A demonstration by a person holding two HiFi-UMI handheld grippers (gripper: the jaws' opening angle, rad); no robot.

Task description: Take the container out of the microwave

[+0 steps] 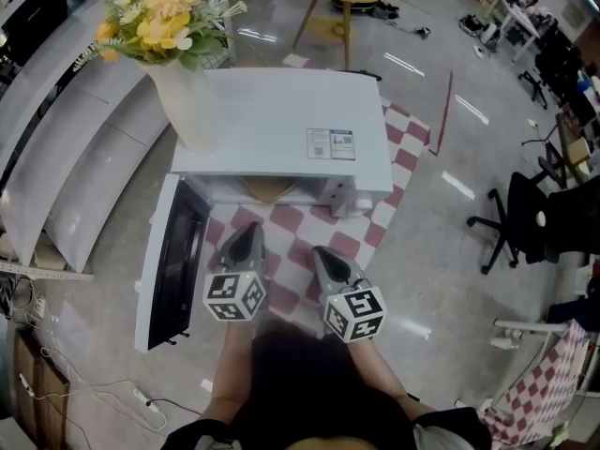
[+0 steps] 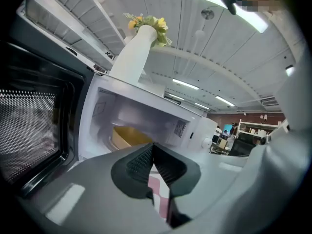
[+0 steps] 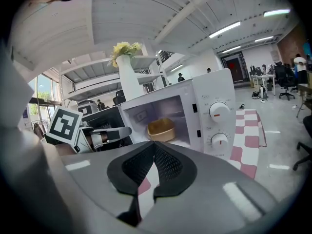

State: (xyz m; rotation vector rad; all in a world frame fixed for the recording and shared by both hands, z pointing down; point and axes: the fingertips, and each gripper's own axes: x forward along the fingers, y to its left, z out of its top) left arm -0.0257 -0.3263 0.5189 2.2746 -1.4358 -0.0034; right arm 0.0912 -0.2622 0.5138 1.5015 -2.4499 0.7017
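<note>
The yellow container (image 3: 161,129) is seen inside the open microwave (image 1: 281,125), frame centre. The left gripper (image 1: 246,234) and right gripper (image 1: 323,254) are held just below it, jaws together and empty, presumably readied for reaching in.

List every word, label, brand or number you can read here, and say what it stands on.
Label on top of the microwave: print too small to read.
Print beside the dials: too blurred to read.
Marker cubes: black-and-white square patterns, no words.
No text can be quoted.
</note>
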